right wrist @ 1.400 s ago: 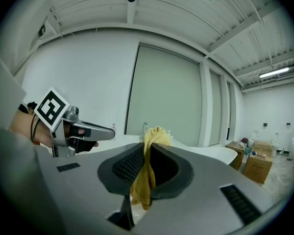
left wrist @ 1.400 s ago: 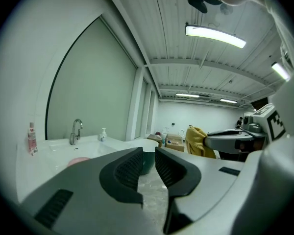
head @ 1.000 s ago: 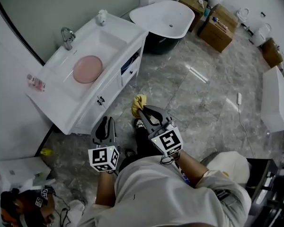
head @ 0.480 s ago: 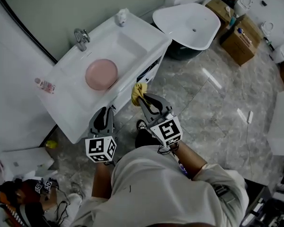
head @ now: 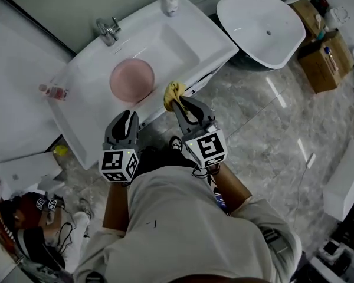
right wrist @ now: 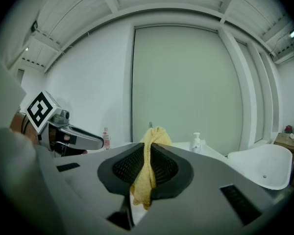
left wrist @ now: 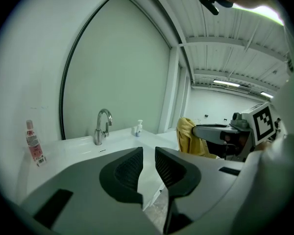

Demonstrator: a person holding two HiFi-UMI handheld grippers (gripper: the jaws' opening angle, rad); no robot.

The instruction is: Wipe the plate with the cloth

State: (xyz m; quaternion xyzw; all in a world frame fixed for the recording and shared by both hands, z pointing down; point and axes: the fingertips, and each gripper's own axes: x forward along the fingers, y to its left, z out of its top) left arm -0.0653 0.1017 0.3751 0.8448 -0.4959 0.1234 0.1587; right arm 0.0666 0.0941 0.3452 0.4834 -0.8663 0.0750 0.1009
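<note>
1. The pink plate [head: 131, 79] lies flat in the basin of the white vanity top [head: 215, 40], in front of the faucet [head: 108, 29]. The basin to the plate's right is bare.
2. Both grippers hover at the vanity's front edge. Marbled floor [head: 265, 134] is open on our right, up to the white tub [head: 261, 22].
3. Only the head view shows the plate. The gripper views skim the counter, catching the soap dispenser [left wrist: 138, 128] and a small bottle [left wrist: 33, 143].
4. The left gripper [left wrist: 148, 153] has its jaws a narrow gap apart, with nothing between them.
5. The right gripper [right wrist: 148, 148] is clamped on the yellow cloth [right wrist: 156, 135], which bunches above the jaw tips and hangs below them, just short of the plate in the head view.
</note>
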